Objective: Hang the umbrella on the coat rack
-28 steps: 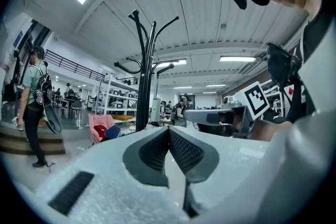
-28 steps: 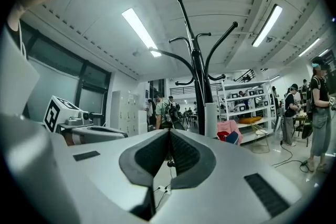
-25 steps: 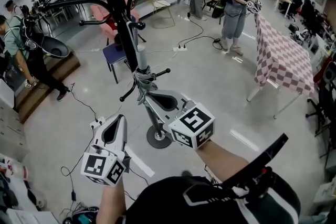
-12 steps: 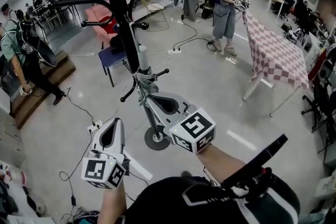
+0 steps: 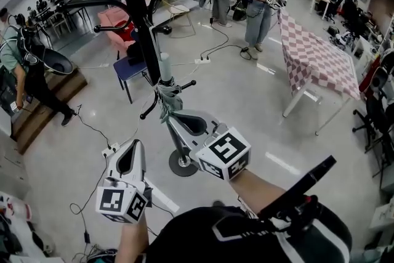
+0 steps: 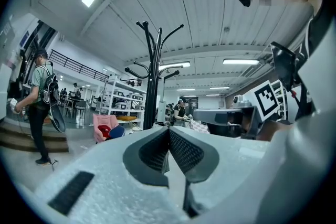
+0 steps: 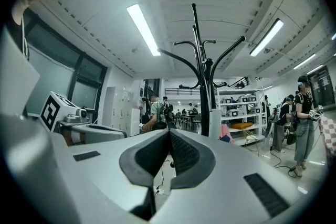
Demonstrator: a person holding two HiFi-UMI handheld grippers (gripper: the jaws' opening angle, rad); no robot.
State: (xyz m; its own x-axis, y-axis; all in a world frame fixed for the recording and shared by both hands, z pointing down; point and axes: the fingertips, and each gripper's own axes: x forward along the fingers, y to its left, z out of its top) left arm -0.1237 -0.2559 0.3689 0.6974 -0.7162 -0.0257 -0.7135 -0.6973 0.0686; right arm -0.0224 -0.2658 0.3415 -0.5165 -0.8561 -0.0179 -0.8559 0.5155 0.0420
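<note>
Grey folded umbrella with white handle (image 5: 166,95) stands upright against the black metal coat rack (image 5: 143,21), just beyond right tool (image 5: 173,117) (the nearer one). Left tool (image 5: 138,145) sits further back. Both have jaws pressed together, holding nothing.

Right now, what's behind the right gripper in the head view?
The umbrella beside the coat rack pole: its white handle and bunched grey fabric show above the right gripper. The gripper covers its lower end. The rack's round base shows below.
</note>
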